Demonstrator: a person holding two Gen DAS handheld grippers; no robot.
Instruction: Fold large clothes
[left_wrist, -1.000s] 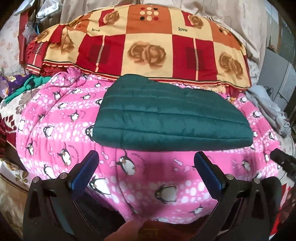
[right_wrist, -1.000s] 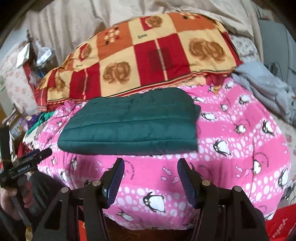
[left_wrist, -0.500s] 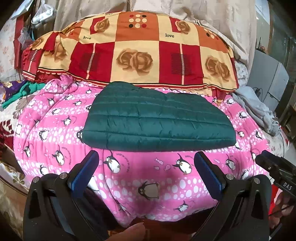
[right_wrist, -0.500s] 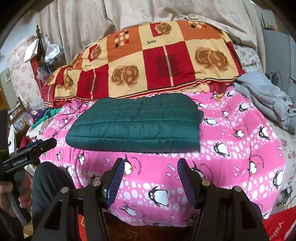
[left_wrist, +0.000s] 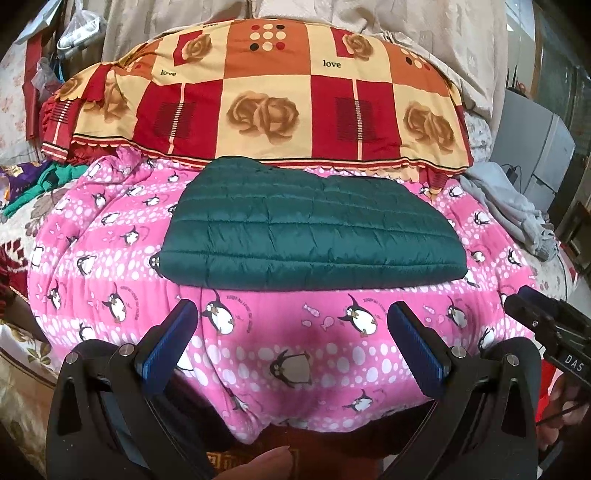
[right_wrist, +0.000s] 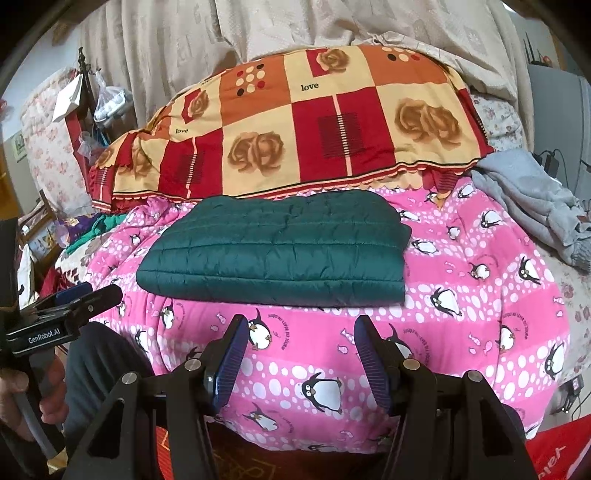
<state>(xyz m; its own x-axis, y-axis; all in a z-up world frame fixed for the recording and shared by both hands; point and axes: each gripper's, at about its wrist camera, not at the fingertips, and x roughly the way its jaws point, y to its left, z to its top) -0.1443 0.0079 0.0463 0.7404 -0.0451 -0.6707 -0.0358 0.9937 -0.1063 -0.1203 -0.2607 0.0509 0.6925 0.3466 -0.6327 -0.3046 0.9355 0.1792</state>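
Jacket (left_wrist: 310, 229) folded on pink penguin quilt (left_wrist: 110, 258), grippers apart from it

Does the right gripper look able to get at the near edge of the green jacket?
Probably yes: the right gripper is open and empty, with only bare pink blanket before the green jacket.

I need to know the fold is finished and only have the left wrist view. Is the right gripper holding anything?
Observer: No. The right gripper is open, nothing between its pads.
Operator: Is it touching the green jacket?
Observer: No; the green jacket lies folded beyond its fingertips, with pink quilt between.
Operator: And my left gripper from outside?
Observer: The left gripper hangs left of the jacket, apart from it, a hand on its handle.
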